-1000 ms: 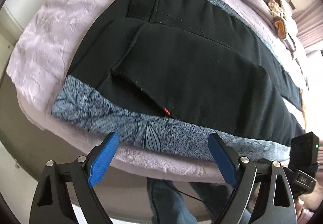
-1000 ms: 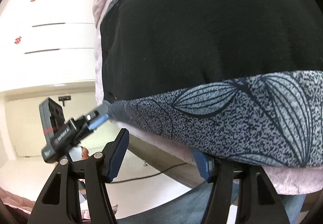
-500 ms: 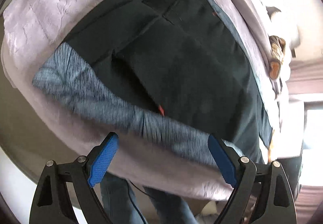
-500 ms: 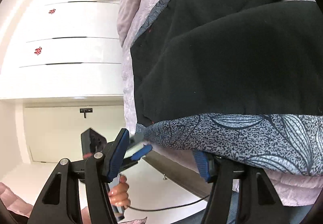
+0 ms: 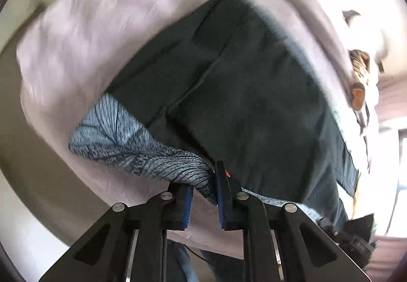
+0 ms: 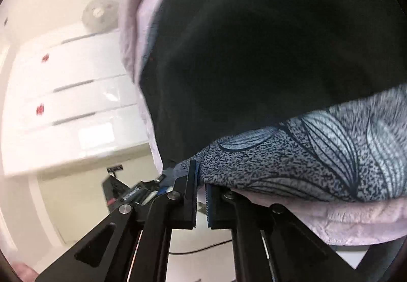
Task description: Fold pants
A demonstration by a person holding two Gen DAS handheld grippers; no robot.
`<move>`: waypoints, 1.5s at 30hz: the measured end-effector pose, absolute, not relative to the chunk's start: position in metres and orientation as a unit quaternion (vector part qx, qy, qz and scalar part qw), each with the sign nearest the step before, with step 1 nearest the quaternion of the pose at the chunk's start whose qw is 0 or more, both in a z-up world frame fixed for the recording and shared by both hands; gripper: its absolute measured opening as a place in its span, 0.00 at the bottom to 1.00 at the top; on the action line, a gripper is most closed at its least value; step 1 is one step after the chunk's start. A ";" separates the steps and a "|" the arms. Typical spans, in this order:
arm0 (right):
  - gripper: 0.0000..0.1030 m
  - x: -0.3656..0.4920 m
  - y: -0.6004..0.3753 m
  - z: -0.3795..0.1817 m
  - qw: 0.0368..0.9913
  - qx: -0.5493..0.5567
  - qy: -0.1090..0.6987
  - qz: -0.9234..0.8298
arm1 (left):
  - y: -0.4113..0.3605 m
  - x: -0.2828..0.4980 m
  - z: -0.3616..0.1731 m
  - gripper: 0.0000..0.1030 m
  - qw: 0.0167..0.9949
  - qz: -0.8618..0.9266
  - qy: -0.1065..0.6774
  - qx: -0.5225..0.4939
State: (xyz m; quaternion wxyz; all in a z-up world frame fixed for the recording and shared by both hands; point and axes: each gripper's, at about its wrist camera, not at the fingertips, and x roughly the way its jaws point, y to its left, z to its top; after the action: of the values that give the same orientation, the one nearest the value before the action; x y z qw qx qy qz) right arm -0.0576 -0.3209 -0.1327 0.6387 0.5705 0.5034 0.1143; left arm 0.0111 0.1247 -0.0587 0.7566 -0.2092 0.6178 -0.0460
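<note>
Gripping the patterned waistband (image 5: 132,152) at the bed's (image 5: 76,35) near edge, both grippers have just clamped shut on it: left gripper (image 5: 204,184), right gripper (image 6: 201,181). Pants (image 5: 249,109) lie spread flat. Next, probably lift together and carry far.

My left tongs (image 5: 203,195) had just been closing, and the blue pads pinched a bunched fold of the patterned waistband (image 5: 142,152) of the pants between them — black fingers angled steeply down over the bed edge. My right tongs (image 6: 201,195) had just been closing too, the pads drawn nearly together on the waistband's corner, tilted more shallowly. In the right wrist view I could see the left tool off to the side, low and blurred — the hand carrying it was not clear.
</note>
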 end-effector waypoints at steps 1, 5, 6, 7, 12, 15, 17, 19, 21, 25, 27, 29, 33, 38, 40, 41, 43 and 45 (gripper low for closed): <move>0.06 -0.052 -0.318 -0.123 0.649 0.558 0.503 0.122 | 0.119 0.017 -0.046 0.17 0.767 -0.054 0.609 -0.195; 0.06 -0.026 -0.333 -0.082 0.686 0.515 0.493 0.143 | 0.100 0.047 -0.015 0.17 0.793 -0.082 0.579 -0.169; 0.06 -0.015 -0.339 -0.073 0.696 0.502 0.492 0.148 | 0.093 0.060 -0.008 0.17 0.800 -0.092 0.570 -0.163; 0.06 -0.003 -0.339 -0.065 0.706 0.488 0.491 0.151 | 0.090 0.072 -0.005 0.17 0.806 -0.099 0.563 -0.158; 0.06 0.080 -0.365 -0.039 0.746 0.416 0.493 0.164 | 0.055 0.147 0.001 0.18 0.843 -0.134 0.509 -0.110; 0.06 0.132 -0.383 -0.051 0.745 0.407 0.505 0.156 | 0.037 0.192 -0.011 0.47 0.856 -0.122 0.497 -0.076; 0.06 0.153 -0.398 -0.068 0.740 0.412 0.512 0.145 | 0.030 0.216 -0.021 0.69 0.867 -0.093 0.486 -0.053; 0.07 0.174 -0.405 -0.088 0.735 0.409 0.524 0.135 | 0.028 0.236 -0.040 0.71 0.867 -0.071 0.492 -0.039; 0.10 0.193 -0.405 -0.100 0.733 0.400 0.536 0.123 | 0.033 0.250 -0.065 0.71 0.855 -0.050 0.515 -0.035; 0.11 0.207 -0.410 -0.133 0.721 0.411 0.551 0.090 | 0.037 0.254 -0.094 0.71 0.841 -0.021 0.541 -0.007; 0.13 0.208 -0.412 -0.135 0.713 0.428 0.548 0.083 | 0.036 0.248 -0.085 0.71 0.841 -0.022 0.540 0.001; 0.51 0.204 -0.411 -0.121 0.714 0.429 0.545 0.094 | 0.028 0.236 -0.069 0.71 0.844 -0.039 0.534 0.024; 0.73 0.175 -0.410 -0.070 0.728 0.408 0.533 0.139 | -0.003 0.197 -0.039 0.71 0.844 -0.105 0.522 0.064; 0.73 0.082 -0.445 -0.024 0.769 0.367 0.517 0.083 | -0.083 0.134 -0.025 0.71 0.799 -0.240 0.548 0.066; 0.73 0.033 -0.469 -0.019 0.775 0.364 0.517 0.026 | -0.119 0.110 -0.026 0.71 0.774 -0.289 0.560 0.065; 0.73 -0.001 -0.485 -0.018 0.771 0.376 0.514 -0.005 | -0.141 0.096 -0.028 0.71 0.759 -0.312 0.567 0.066; 0.73 -0.048 -0.508 -0.022 0.758 0.406 0.508 -0.050 | -0.180 0.078 -0.033 0.71 0.736 -0.347 0.577 0.075; 0.73 -0.103 -0.530 -0.032 0.735 0.444 0.504 -0.094 | -0.221 0.060 -0.039 0.71 0.707 -0.377 0.596 0.062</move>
State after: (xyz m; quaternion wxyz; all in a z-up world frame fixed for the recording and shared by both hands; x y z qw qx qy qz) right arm -0.1026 -0.5297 -0.0322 0.7349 0.4440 0.5041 -0.0936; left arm 0.0596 -0.2206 -0.0392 0.7065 0.0623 0.5958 -0.3769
